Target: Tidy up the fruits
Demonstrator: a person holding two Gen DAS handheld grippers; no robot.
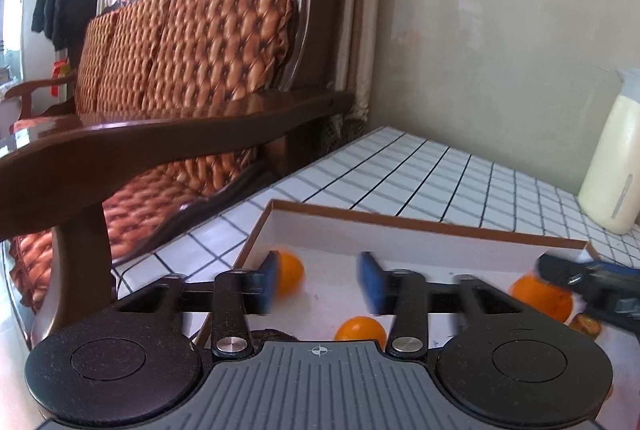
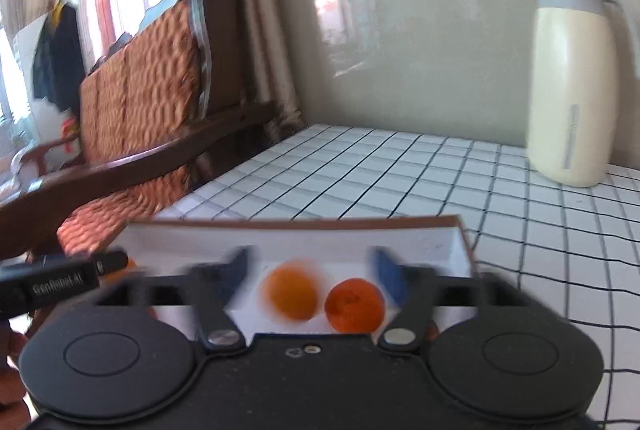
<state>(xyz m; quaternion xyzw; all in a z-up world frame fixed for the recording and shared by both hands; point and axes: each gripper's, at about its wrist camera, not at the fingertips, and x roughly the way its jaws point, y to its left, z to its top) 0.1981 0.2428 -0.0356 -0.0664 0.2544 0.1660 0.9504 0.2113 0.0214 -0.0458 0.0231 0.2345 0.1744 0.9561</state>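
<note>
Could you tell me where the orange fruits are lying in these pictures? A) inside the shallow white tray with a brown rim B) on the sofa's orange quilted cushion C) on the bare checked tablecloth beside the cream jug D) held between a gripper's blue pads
A: the orange fruits lie on the floor of the shallow white tray with a brown rim, and both grippers' pads stand apart from them.

Left gripper [image 1: 320, 280]: grey ribbed housing with a small crosshair mark, two round black discs at lower left and lower right, black linkage arms on silver rivets, blue pads [image 1: 370, 280] at the tips. Right gripper [image 2: 312, 276]: same build, plain black housing, two small screws at centre, blue pads blurred. White lettering, unreadable, on the black finger entering at left of the right wrist frame.
</note>
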